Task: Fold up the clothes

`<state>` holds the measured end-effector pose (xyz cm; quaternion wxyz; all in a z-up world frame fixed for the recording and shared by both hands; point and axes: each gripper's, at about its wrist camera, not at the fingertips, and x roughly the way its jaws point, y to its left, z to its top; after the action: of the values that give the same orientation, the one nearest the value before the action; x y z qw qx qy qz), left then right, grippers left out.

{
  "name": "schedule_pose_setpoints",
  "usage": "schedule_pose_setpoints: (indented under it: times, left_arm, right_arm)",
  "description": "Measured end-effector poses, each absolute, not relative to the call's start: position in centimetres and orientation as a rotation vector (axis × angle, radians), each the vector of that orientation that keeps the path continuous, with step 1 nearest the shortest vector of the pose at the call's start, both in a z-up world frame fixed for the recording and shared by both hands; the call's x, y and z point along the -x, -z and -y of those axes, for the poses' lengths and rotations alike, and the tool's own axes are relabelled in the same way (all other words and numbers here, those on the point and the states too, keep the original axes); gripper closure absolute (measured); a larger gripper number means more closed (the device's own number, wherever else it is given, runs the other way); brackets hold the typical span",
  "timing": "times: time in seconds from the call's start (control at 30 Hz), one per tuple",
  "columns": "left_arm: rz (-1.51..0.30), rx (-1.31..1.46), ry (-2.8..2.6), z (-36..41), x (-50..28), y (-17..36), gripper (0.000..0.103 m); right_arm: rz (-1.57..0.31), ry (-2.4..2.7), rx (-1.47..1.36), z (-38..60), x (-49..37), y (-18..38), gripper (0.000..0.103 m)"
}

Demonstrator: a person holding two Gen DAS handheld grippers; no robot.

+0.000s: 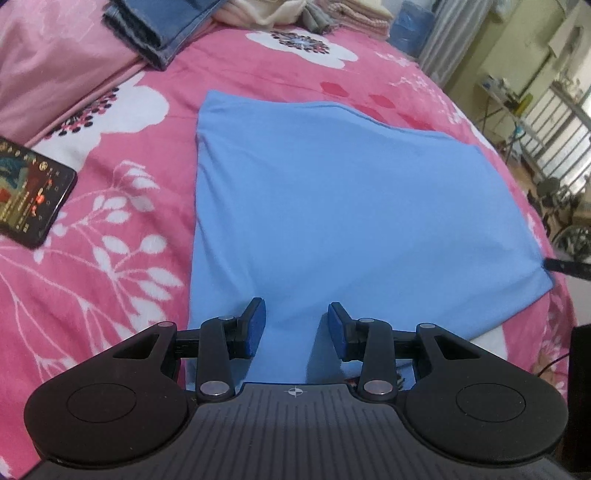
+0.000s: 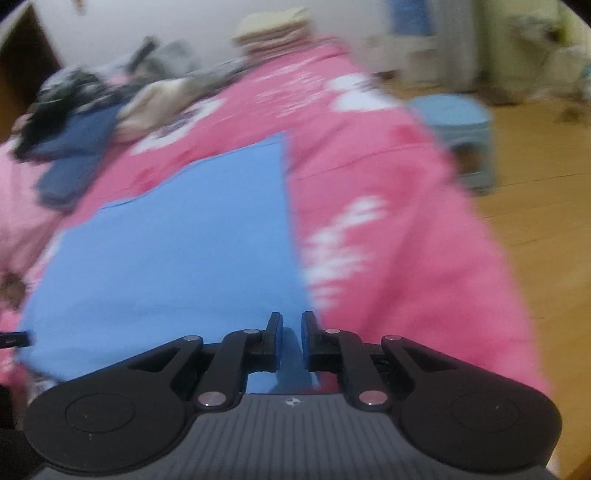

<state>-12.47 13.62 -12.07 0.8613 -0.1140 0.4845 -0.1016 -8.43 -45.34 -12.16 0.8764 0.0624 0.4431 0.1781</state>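
A light blue cloth [image 1: 332, 203] lies flat and smooth in a rectangle on the pink flowered bedspread [image 1: 110, 258]. My left gripper [image 1: 295, 310] hovers over its near edge, open, with nothing between the blue pads. In the blurred right wrist view the same cloth [image 2: 184, 240] fills the left middle. My right gripper [image 2: 291, 321] sits over its near right edge with only a narrow gap between the jaws, and I see nothing pinched there. One right fingertip [image 1: 565, 267] shows at the cloth's right corner in the left wrist view.
A lit phone [image 1: 29, 195] lies on the bedspread left of the cloth. Folded jeans [image 1: 159, 29] and a pile of other clothes [image 1: 332, 14] sit at the far end. The bed drops off to the right, where a blue stool [image 2: 458, 122] stands on the wooden floor.
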Motion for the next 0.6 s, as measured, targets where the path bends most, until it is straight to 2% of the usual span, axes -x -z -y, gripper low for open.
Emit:
schedule_pose_setpoints:
  times: [0.17, 0.3, 0.43, 0.6]
  left_arm:
    - [-1.024, 0.327, 0.193, -14.3, 12.3, 12.2, 0.066]
    - [-1.027, 0.371, 0.186, -14.8, 12.5, 12.2, 0.066]
    - [-1.026, 0.394, 0.194, -15.4, 13.1, 12.2, 0.066]
    - [-1.023, 0.364, 0.227, -15.8, 14.1, 11.6, 0.066]
  right_arm:
    - [-0.835, -0.560, -0.068, 41.1, 10.3, 9.8, 0.091]
    - [-0.881, -0.721, 0.078, 36.6, 11.3, 11.4, 0.091]
    - [-0.958, -0.678, 0.126, 39.5, 12.0, 13.7, 0.093]
    - [-0.998, -0.612, 0.070, 42.9, 12.5, 11.3, 0.091]
